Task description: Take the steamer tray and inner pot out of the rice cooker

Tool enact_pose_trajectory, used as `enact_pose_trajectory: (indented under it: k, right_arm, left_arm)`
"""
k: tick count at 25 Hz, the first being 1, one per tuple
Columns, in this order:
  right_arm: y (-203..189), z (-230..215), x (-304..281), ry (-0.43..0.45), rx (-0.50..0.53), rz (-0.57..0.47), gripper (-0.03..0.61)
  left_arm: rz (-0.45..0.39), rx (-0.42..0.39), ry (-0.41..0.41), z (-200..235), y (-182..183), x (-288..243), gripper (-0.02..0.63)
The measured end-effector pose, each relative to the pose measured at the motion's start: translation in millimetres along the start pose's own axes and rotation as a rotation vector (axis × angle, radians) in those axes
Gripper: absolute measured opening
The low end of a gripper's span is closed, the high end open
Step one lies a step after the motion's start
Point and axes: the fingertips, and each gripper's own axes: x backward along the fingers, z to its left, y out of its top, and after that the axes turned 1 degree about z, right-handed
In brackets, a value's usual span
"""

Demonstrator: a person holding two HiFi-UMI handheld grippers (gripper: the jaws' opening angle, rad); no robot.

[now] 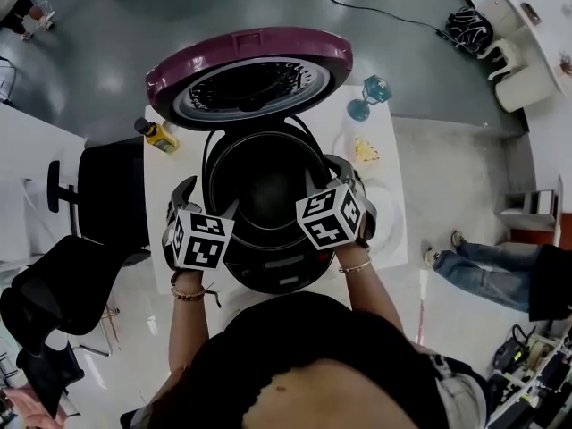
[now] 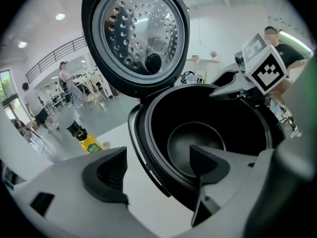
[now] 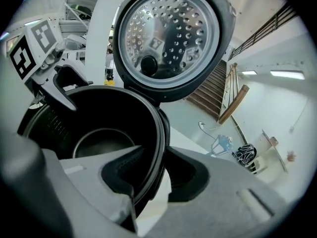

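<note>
- Inner pot sits in the rice cooker. The right hand-held gripper straddles its right rim, one jaw inside and one outside, narrowed until the pads seem to press on the rim.
- The left hand-held gripper stands wide open over the pot's left rim, one jaw inside the pot and the other outside over the white surface, gripping nothing.
- The cooker's lid stands open behind the pot.
- A yellow bottle stands on the surface left of the cooker.
</note>
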Motion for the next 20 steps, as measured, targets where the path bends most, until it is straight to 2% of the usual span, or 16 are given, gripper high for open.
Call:
enact_pose_trajectory:
  k: [3,14,20]
  right_arm:
    - [5.4,0.4,4.9,0.006,-0.003,-0.035,0.094]
    - [20.1,-3.0,20.1,0.048,-0.122,-0.173,0.067]
    - [22.6,-5.0,26.8,0.111,-0.195,-0.257,0.057]
  left_arm:
    - [-0.015,0.031,-0.015,1.8,-0.4,4.5,0.393]
    - [-0.039,0.097,-0.096,-0.4,-2.1,8.9,0.391]
    - [-0.038,0.062,-0.126,-8.2,1.3,9.2,0.391]
